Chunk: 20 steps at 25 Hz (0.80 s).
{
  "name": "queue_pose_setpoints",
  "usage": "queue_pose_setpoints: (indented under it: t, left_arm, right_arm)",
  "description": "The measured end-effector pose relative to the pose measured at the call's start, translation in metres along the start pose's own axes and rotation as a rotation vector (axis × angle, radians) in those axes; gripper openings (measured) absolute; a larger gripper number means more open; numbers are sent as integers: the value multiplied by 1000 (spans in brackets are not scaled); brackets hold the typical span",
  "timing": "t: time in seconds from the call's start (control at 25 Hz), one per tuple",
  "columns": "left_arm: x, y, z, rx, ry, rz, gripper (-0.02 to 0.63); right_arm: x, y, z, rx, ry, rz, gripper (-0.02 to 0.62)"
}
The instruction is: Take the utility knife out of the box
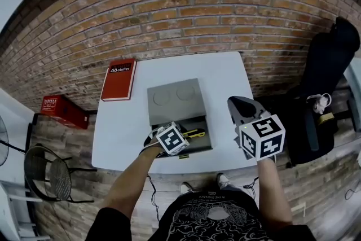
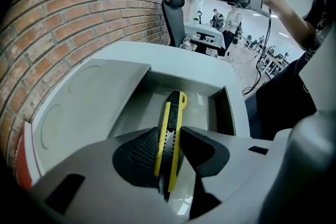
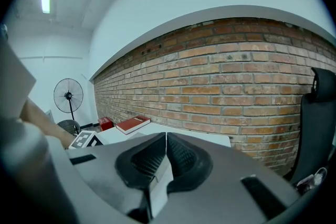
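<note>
The yellow and black utility knife [image 2: 170,131] lies lengthwise in the tray of the open grey box [image 2: 227,107], whose lid [image 2: 94,107] is folded back toward the brick wall. My left gripper [image 2: 169,152] points steeply down into the tray, its two black pads closed against the knife's sides near the handle end. In the head view the knife [image 1: 196,133] shows just right of the left gripper [image 1: 186,137] in the box [image 1: 175,100]. My right gripper [image 3: 166,140] hovers off the table's right side [image 1: 240,105], shut with nothing in it.
The box sits on a small white table [image 1: 225,73] against a brick wall. A red book [image 1: 119,79] lies at the table's far left. A red crate [image 1: 62,110] and a wire chair [image 1: 48,172] stand left; a black office chair [image 1: 324,82] stands right.
</note>
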<state>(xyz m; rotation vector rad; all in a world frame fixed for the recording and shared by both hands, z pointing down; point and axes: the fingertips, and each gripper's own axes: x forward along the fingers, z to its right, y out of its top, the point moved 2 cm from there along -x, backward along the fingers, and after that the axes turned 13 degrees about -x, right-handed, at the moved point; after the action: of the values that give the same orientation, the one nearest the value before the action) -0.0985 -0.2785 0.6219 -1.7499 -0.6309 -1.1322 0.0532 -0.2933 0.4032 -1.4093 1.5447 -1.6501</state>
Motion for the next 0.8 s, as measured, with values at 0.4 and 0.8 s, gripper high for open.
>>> queue_pose_setpoints:
  t: [0.4,0.8]
  left_arm:
    - [-5,-2,-6,-38,49,-1,130]
    - [-24,7,-7,-120,75,86,130]
  right_arm:
    - [3,5,0,2,12,23,21]
    - [10,10,-5,3,48,44,21]
